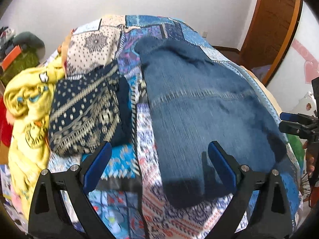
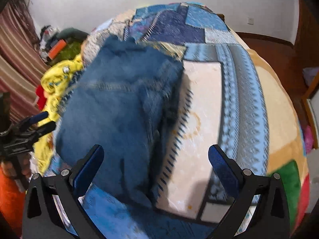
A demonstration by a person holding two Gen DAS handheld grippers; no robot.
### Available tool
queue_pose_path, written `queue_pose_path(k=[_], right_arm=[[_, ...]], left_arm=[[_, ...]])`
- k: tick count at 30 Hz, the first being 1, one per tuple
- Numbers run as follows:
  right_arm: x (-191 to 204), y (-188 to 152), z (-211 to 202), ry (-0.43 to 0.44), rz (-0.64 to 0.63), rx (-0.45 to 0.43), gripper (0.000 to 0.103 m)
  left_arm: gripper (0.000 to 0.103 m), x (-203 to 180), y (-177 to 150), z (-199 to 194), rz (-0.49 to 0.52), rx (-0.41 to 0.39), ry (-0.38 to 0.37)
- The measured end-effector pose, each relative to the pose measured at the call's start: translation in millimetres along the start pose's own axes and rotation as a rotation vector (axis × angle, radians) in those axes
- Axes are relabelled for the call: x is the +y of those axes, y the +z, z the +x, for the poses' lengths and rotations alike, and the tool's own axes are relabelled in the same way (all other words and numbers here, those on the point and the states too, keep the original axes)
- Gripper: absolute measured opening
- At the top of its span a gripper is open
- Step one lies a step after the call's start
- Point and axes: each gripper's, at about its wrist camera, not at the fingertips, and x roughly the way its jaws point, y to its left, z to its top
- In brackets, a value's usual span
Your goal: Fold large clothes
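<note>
A pair of blue jeans (image 1: 201, 107) lies on the patchwork bedspread (image 1: 127, 159), blurred by motion; it also shows in the right wrist view (image 2: 119, 107). My left gripper (image 1: 159, 159) is open and empty, above the near end of the jeans and the bedspread. My right gripper (image 2: 156, 159) is open and empty, above the right edge of the jeans. The right gripper also shows at the right edge of the left wrist view (image 1: 293, 122), and the left gripper at the left edge of the right wrist view (image 2: 39, 122).
A folded dark blue patterned garment (image 1: 87, 117) and a crumpled yellow garment (image 1: 28, 107) lie at the left of the bed. A cream patch (image 2: 197, 135) of the bedspread lies right of the jeans. A wooden door (image 1: 271, 25) stands at the far right.
</note>
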Motion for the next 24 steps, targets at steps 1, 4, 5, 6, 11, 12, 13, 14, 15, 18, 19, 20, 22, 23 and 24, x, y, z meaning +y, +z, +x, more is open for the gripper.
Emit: queue_pose_path(k=[1, 4, 5, 6, 11, 12, 13, 14, 15, 18, 19, 20, 22, 23, 24], right_arm=[[-1.7, 5.6, 4.2, 0.014, 0.009, 0.000, 0.103], [-8.9, 14.9, 21.9, 0.081, 0.042, 0.021, 0.103], [-13.1, 18.2, 31.3, 0.106, 0.060, 0.044, 0.103], [-16.1, 21.0, 40.3, 0.122, 0.079, 0.071, 0.103], [-41.6, 26.6, 88.3, 0.215, 0.195, 0.180, 0.103], [-44.5, 26.9, 92.5, 0.244, 0.211, 0.188, 0.103], [-47.3, 28.0, 97.1, 0.277, 0.227, 0.190, 0.103], [-48.2, 29.9, 100.1, 0.310, 0.235, 0.188, 0.103], [-48.6, 31.7, 102.0, 0.334, 0.240, 0.189, 0.103], [-49.3, 38.6, 112.2, 0.400, 0.261, 0.195, 0.101], [-48.7, 41.3, 114.9, 0.411, 0.262, 0.196, 0.096], [-48.7, 44.1, 117.6, 0.429, 0.267, 0.200, 0.089], [-49.9, 47.0, 121.1, 0.446, 0.296, 0.209, 0.087], [-49.3, 47.0, 121.6, 0.451, 0.306, 0.210, 0.080], [-52.0, 47.7, 121.8, 0.457, 0.317, 0.214, 0.076]], left_arm=[[0.098, 1.2, 5.4, 3.7, 0.001, 0.000, -0.005], [0.098, 4.9, 16.7, 19.3, -0.008, 0.016, -0.048], [0.098, 7.4, 20.1, 27.2, -0.019, 0.030, -0.068], [0.098, 9.1, 23.4, 37.1, -0.038, 0.053, -0.092], [0.098, 35.9, 31.3, 83.8, -0.244, 0.159, -0.314], [0.098, 42.6, 31.0, 94.1, -0.299, 0.183, -0.346], [0.098, 47.0, 29.8, 103.4, -0.343, 0.204, -0.385], [0.098, 49.8, 28.3, 111.2, -0.378, 0.218, -0.426], [0.098, 52.6, 27.3, 118.2, -0.404, 0.229, -0.460], [0.098, 53.5, 26.3, 129.1, -0.426, 0.237, -0.511], [0.098, 52.7, 27.0, 130.4, -0.425, 0.236, -0.519], [0.098, 52.4, 28.3, 131.6, -0.422, 0.236, -0.526], [0.097, 49.7, 30.6, 134.3, -0.418, 0.243, -0.536], [0.091, 48.7, 32.1, 135.5, -0.418, 0.248, -0.548], [0.079, 46.7, 33.3, 137.3, -0.420, 0.255, -0.574]])
